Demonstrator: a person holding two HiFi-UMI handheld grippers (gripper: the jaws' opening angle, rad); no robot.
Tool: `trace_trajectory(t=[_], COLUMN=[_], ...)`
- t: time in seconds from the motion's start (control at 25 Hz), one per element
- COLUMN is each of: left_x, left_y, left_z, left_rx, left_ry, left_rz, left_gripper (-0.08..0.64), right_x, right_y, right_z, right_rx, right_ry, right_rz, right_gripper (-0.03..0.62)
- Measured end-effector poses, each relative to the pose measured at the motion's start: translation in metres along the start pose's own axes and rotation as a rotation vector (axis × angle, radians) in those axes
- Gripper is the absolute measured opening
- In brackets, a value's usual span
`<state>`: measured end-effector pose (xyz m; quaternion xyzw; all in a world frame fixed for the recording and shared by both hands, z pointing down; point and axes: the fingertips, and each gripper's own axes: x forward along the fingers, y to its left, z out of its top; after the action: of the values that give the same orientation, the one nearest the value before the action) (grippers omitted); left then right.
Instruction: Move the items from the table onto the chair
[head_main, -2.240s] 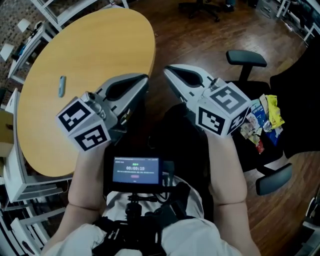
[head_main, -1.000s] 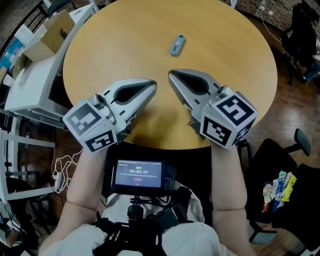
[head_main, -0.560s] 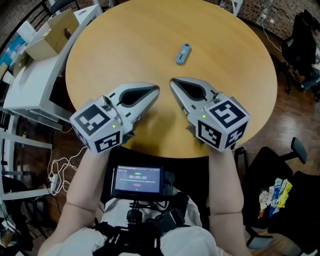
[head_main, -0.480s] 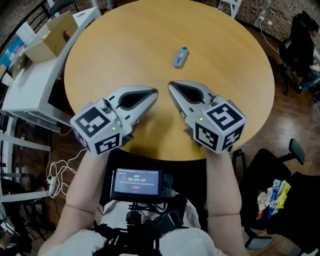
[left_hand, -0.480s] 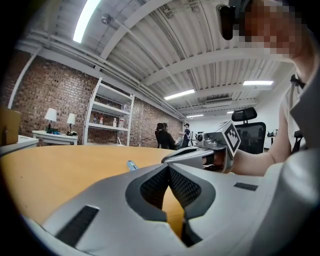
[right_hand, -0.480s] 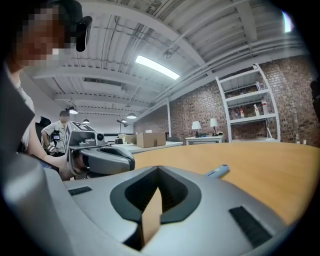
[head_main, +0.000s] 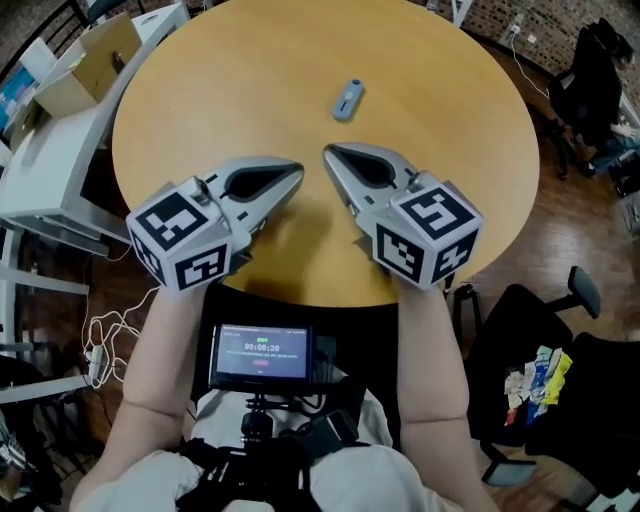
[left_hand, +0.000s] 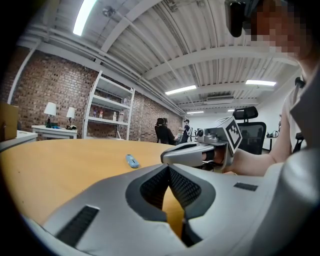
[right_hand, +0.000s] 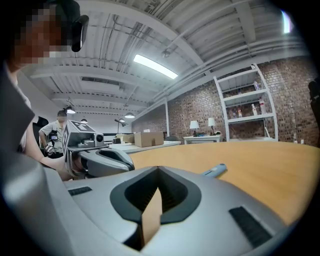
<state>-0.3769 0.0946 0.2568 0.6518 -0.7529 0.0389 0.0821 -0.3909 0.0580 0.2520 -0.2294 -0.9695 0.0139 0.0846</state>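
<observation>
Your left gripper (head_main: 296, 171) and right gripper (head_main: 330, 154) hover over the near edge of the surface (head_main: 200, 100), jaws closed on nothing, as each gripper view confirms. You've swung back here from the chair (head_main: 520, 320). The last small blue item (head_main: 347, 100) lies beyond them toward the far edge, and only the head view shows the packets (head_main: 535, 378) already on the chair.

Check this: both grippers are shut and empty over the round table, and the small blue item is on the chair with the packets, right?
No. The head view shows the small blue item lying on the round table, not on the chair with the packets. The left gripper and right gripper are indeed shut and empty.
</observation>
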Motion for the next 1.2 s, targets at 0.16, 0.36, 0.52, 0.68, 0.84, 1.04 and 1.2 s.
trace_trajectory(t=[0.16,0.36,0.52,0.68,0.84,1.04,1.2], left_x=[-0.0004,-0.0001,0.0004,0.0003,0.0016,0.0018,0.0027], left_y=[0.0011,0.0007,-0.0005,-0.0013,-0.0013,-0.0049,-0.0041], left_z=[-0.0020,-0.0030,-0.0026,-0.0028,-0.0020,-0.0053,-0.0040], left_rx=[-0.006,-0.005,-0.004,-0.002,0.003,-0.002,0.004], left_ry=[0.003,0.005,0.005,0.005,0.000,0.005,0.002], left_rz=[0.002,0.002,0.002,0.001,0.002,-0.004,-0.004], left_gripper=[0.006,0.006,0.006,0.006,0.006,0.008,0.008], right_x=[0.0019,0.0016,0.0003,-0.0002,-0.0005,-0.0033,-0.0024], right_y=[0.0005,0.0005,0.0003,0.0008,-0.0002,0.0013,-0.0002], right_z=[-0.0018,-0.0028,-0.0025,-0.0026,-0.0017,-0.0043,-0.0037], right_rx=[0.003,0.003,0.003,0.003,-0.002,0.005,0.010], right_ry=[0.006,0.007,0.006,0.005,0.003,0.005,0.007], right_rz=[0.001,0.001,0.001,0.001,0.000,0.000,-0.001], right_gripper=[0.003,0.003,0.003,0.003,0.003,0.003,0.005])
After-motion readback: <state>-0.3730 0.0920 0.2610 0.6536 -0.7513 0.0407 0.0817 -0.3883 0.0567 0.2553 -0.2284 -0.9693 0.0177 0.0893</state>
